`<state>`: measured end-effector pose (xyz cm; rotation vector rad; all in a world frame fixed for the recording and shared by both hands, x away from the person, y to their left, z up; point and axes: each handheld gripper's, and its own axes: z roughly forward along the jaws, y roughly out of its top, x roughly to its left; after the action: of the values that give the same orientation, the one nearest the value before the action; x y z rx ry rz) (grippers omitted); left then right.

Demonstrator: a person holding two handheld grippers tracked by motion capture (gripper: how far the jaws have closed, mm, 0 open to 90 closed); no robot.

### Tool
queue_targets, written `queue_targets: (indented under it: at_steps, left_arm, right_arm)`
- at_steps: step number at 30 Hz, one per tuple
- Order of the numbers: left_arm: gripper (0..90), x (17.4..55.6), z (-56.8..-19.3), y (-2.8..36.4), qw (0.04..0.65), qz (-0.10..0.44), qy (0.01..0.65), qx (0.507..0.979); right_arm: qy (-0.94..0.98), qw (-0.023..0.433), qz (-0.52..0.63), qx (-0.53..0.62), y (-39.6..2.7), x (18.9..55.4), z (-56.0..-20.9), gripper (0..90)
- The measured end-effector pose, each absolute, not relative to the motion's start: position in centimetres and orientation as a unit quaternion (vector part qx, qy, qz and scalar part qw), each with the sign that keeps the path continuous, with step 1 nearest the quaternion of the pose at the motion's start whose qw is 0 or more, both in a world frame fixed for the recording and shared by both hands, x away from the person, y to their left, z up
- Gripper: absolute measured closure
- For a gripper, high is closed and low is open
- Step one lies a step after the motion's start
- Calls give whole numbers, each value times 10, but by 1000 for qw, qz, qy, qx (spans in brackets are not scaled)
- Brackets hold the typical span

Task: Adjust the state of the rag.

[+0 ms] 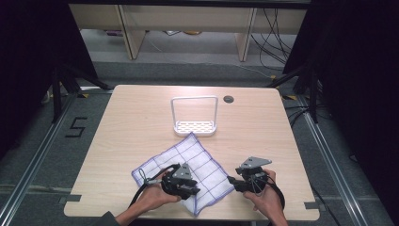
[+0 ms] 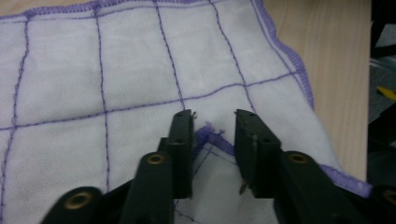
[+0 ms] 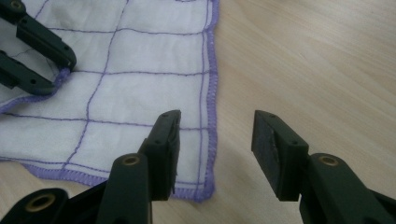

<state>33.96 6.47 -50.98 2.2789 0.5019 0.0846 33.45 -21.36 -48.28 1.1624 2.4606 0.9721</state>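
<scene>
Here left gripper (image 2: 212, 123) jaws spread astride folded cloth (image 2: 116, 70) corner; right gripper (image 3: 215, 122) jaws spread, cloth underside hidden.

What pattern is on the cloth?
White cloth with a purple grid and purple stitched edge; clearest in the left gripper view.

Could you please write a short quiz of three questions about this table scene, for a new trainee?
1. True or false: the white rack stands on top of the cloth.
2. Which part of the cloth lies between the jaws of the left hand-held gripper? A) a purple-stitched folded corner B) the flat middle C) nothing
3. What is below the open jaws of the right hand-held gripper?

Key
1. False: it stands on the bare table, beyond the far corner of the cloth.
2. A
3. The purple edge of the cloth near its corner, and bare wood beside it.
</scene>
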Motion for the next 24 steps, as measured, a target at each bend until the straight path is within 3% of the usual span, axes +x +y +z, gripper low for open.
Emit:
queue_targets:
  at_steps: [5, 14, 24]
  left_arm:
    - [848, 337, -508, 68, 401, 39, 192, 895]
    - [860, 313, -486, 116, 443, 44, 200, 873]
    - [860, 289, -497, 160, 455, 30, 241, 857]
  right_arm:
    - [845, 132, 339, 392, -212, 336, -484, 529]
    - [843, 125, 352, 387, -203, 347, -480, 531]
    - [857, 133, 356, 349, -141, 414, -472, 537]
